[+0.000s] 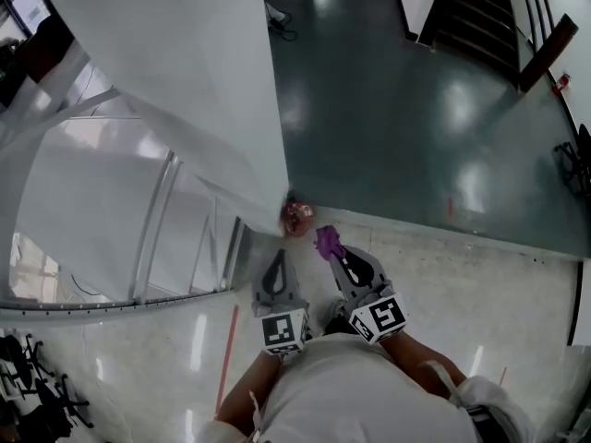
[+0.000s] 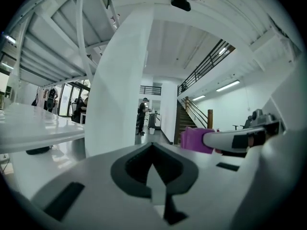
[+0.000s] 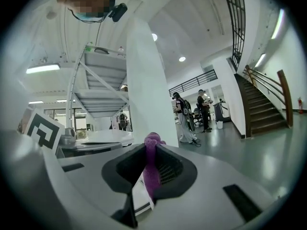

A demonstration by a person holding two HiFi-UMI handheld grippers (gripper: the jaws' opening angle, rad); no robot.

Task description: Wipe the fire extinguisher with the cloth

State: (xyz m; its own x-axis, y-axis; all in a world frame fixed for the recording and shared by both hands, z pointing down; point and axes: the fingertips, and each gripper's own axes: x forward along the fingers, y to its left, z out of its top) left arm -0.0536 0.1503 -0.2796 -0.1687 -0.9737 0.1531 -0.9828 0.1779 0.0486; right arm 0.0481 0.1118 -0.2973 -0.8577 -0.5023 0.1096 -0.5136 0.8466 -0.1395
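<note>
- Pillar [image 1: 185, 81]: white, fills the head view's upper left.
- Fire extinguisher [image 1: 297, 218]: red, at the pillar's corner, near both gripper tips, not touched.
- Left gripper [image 1: 277, 258]: jaws pressed together, empty.
- Right gripper [image 1: 332, 250]: pinching the purple cloth [image 1: 326, 240].

Left hand-held gripper [image 1: 277, 261] jaws together, empty — right hand-held gripper [image 1: 338, 257] clamping cloth [image 1: 325, 241]; side by side.

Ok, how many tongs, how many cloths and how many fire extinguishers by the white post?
Tongs: 2, the left tongs and the right tongs
Cloth: 1, purple, pinched in the right tongs
Fire extinguisher: 1, red, at the foot of the post
Total: 4
</note>
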